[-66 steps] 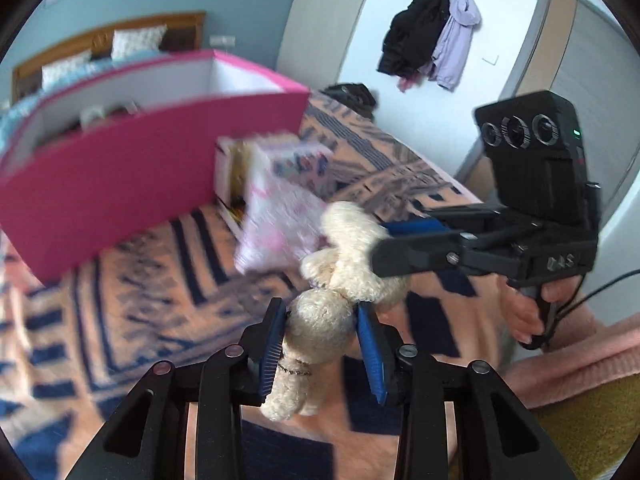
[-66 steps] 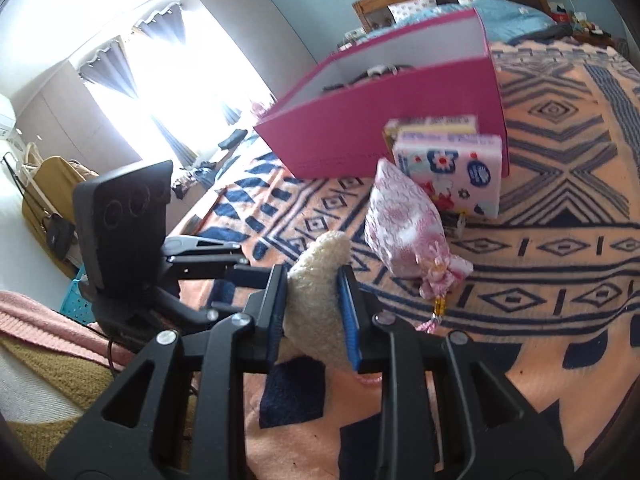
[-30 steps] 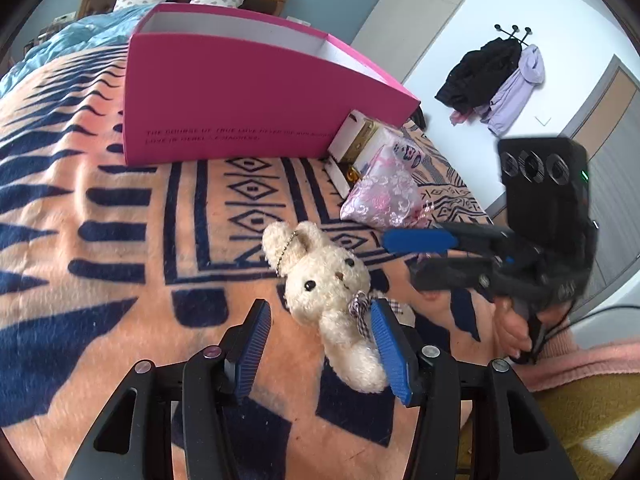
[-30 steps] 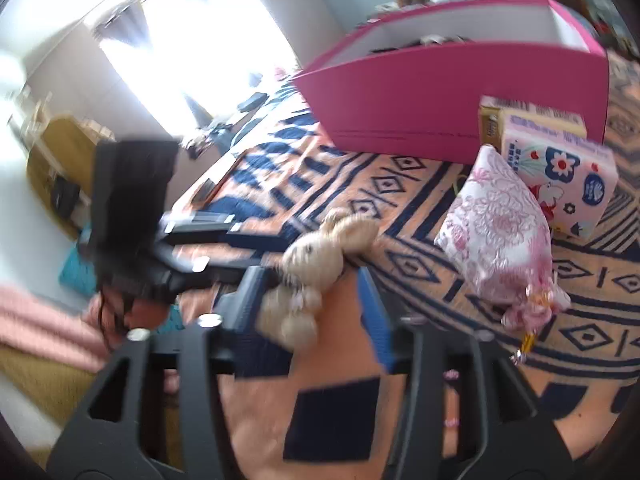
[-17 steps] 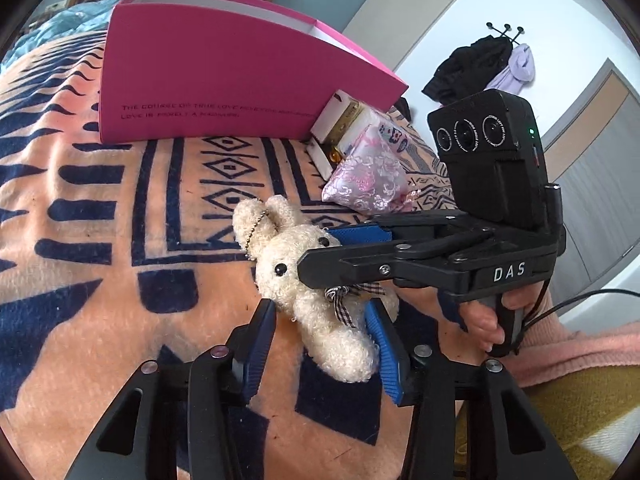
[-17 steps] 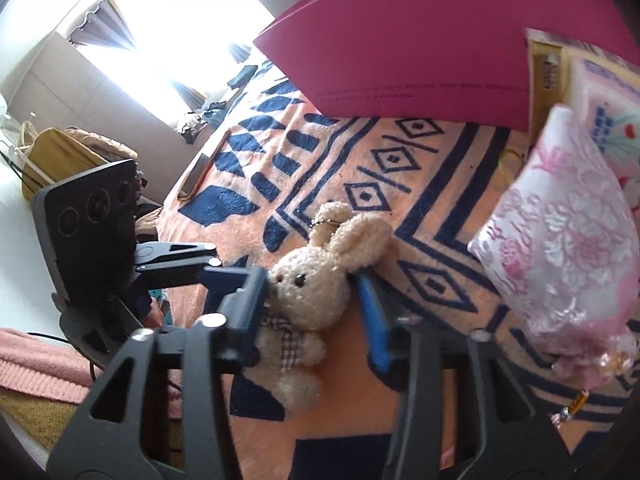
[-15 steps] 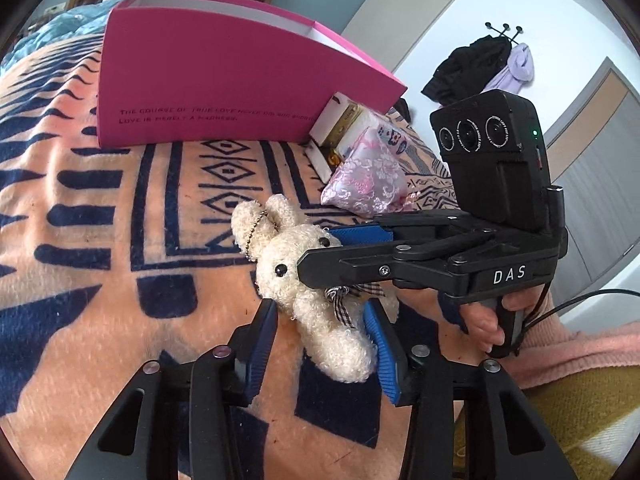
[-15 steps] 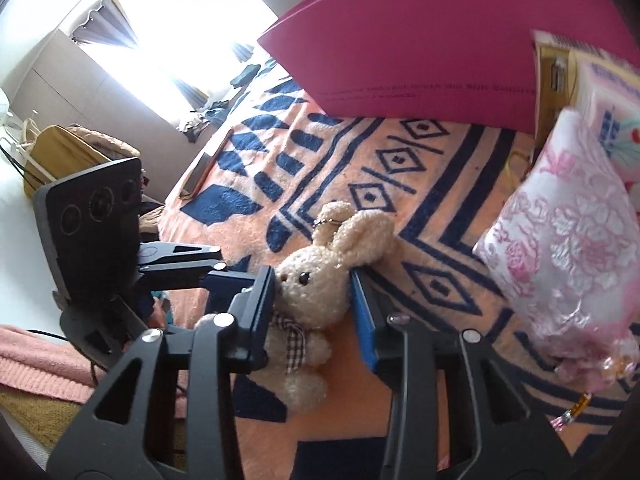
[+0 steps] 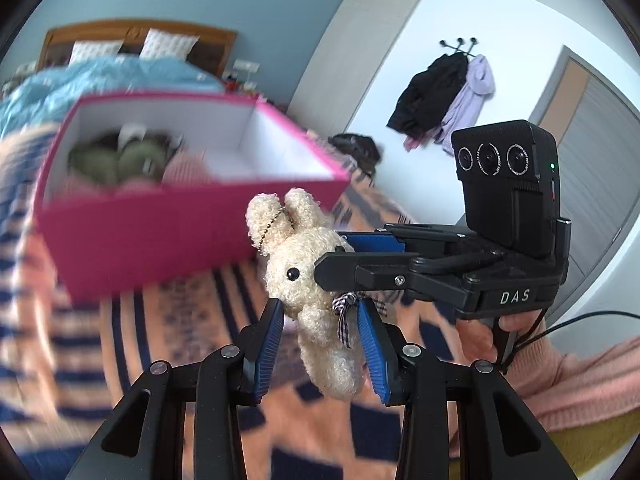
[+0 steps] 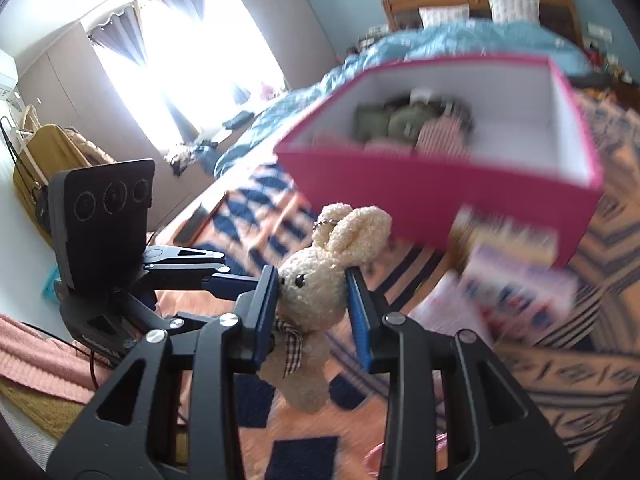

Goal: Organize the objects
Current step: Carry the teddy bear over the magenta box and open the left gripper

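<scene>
A cream plush rabbit [image 9: 308,280] with a checked bow hangs in the air above the bed. My right gripper [image 10: 314,296] is shut on its head [image 10: 320,284]. My left gripper [image 9: 322,336] brackets its body with the blue pads slightly apart from the fur. The right gripper also shows in the left wrist view [image 9: 360,258], reaching in from the right. A pink open box [image 9: 160,224] stands behind on the bedspread, holding dark green and striped items; it also shows in the right wrist view [image 10: 440,196].
An orange and navy patterned bedspread [image 9: 180,320] lies below. A floral tissue pack [image 10: 516,284] and a pink pouch [image 10: 440,308] lie right of the box front. Coats [image 9: 444,96] hang on the far wall. A bright window [image 10: 180,64] is left.
The rabbit was lying on the bedspread; the right gripper closed on its head and lifted it. Both grippers rose, so the box interior now shows.
</scene>
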Motion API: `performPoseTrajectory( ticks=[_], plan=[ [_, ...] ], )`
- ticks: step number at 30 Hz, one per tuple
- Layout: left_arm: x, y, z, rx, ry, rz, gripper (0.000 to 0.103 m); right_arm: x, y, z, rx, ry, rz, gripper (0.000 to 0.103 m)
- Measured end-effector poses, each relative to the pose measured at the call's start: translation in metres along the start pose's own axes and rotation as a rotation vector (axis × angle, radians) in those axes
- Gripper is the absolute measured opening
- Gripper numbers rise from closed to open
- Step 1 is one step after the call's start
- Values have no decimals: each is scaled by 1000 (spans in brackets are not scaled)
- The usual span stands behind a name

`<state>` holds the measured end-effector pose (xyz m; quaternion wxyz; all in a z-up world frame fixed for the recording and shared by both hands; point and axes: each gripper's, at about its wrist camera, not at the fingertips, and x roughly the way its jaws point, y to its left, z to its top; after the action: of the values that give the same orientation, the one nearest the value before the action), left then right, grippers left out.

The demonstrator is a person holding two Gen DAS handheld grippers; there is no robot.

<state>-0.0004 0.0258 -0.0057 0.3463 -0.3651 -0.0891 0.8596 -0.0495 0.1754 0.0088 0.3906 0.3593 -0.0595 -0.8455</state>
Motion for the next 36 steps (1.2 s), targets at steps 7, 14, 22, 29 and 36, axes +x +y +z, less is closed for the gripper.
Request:
performPoseTrajectory(
  ticks=[7, 14, 22, 29, 36],
  plan=[
    [12, 2, 57, 49, -38, 6, 39, -18, -14, 44, -88, -70, -68, 37],
    [28, 16, 97, 41, -50, 31, 39, -20, -32, 81, -150, -102, -92, 36],
    [53, 37, 135, 41, -28, 72, 39, -15, -54, 111, -192, -93, -127, 32],
    [83, 49, 158, 51, 18, 126, 38, 0, -78, 130, -214, -62, -172, 32],
    [110, 63, 172, 46, 75, 135, 37, 20, -110, 139, -190, -14, -206, 31]
  ],
)
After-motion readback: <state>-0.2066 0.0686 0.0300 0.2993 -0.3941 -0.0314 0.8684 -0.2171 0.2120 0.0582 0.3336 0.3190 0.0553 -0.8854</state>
